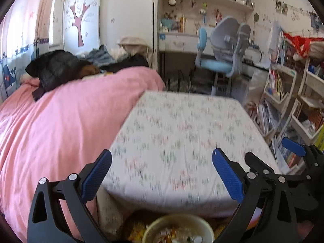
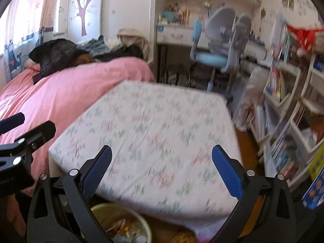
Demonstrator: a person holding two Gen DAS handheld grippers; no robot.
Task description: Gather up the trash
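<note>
Round trash bin (image 1: 178, 229) stands upright — mouth up — no long axis.

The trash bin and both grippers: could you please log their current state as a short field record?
trash bin: pale yellow, round, on the floor at the foot of the bed, wrappers inside
left gripper: open, nothing between its fingers
right gripper: open, nothing between its fingers
bed: floral sheet, bare of trash where visible
pink duvet: bunched on the bed's left side
image quality: motion-blurred

Bright daylight, motion blur, fisheye edges.
</note>
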